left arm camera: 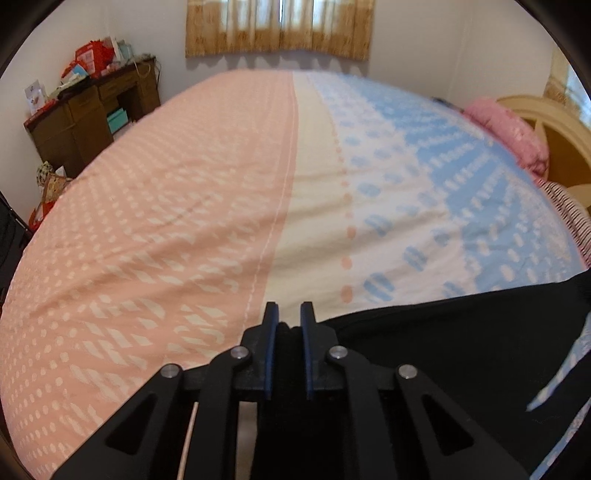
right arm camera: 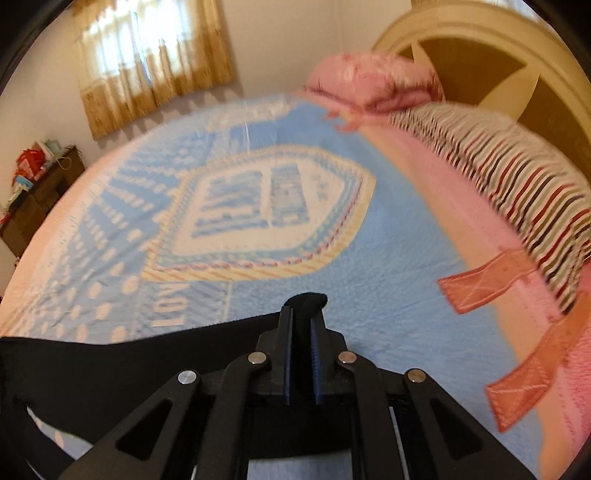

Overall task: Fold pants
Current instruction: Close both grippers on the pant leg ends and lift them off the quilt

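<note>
Here the left gripper (left arm camera: 289, 314) has its blue-padded fingers drawn close together, pinching a bunched edge of the black pants (left arm camera: 461, 350) between them; the dark cloth fills the narrow gap behind the fingertips. From that pinch the pants run off to the right of the left wrist view as a taut dark band, lifted above the bedspread (left arm camera: 166, 221), which is pink on the left, cream down the middle and blue with pale dashes on the right. In the right wrist view the right gripper (right arm camera: 302, 314) is likewise pressed tight on the pants (right arm camera: 110, 369), with a small fold of black fabric poking out past its fingertips, and the rest of the garment stretches away to the left and hangs below the tool. Beneath it the bedspread (right arm camera: 388, 240) shows a large blue and white crest. A striped pillow (right arm camera: 517, 192) and a pink pillow (right arm camera: 369, 85) lie near the cream headboard (right arm camera: 480, 40). Curtains (left arm camera: 277, 29) cover the window on the far wall, and a cluttered wooden desk (left arm camera: 92, 114) stands in the left corner.
</note>
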`<move>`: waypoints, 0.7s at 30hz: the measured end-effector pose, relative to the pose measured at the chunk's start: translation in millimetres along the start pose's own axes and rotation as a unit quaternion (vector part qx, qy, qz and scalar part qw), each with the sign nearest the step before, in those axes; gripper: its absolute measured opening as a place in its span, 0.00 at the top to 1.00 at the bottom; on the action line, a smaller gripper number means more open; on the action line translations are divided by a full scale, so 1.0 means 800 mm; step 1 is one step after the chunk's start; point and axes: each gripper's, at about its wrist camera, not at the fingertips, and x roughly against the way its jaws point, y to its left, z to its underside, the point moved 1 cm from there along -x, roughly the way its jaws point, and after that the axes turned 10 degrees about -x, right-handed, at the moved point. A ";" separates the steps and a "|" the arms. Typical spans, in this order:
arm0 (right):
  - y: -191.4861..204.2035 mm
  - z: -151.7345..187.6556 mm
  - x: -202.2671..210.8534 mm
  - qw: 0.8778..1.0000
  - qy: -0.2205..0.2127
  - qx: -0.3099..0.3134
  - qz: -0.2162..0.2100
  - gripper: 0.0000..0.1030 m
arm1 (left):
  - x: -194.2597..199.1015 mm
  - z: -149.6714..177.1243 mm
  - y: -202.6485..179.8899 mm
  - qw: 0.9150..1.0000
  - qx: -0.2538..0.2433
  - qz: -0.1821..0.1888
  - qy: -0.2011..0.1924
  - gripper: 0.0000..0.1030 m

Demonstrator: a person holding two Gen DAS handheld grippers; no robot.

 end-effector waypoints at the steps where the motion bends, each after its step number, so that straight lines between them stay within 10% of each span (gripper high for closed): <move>1: -0.002 0.003 0.017 1.000 -0.015 -0.001 -0.010 0.92 | 0.013 0.002 0.001 1.000 0.003 0.006 -0.015 0.88; 21: -0.079 0.145 0.167 0.989 -0.119 -0.021 -0.081 0.93 | 0.132 0.119 0.016 0.984 0.071 0.116 -0.118 0.88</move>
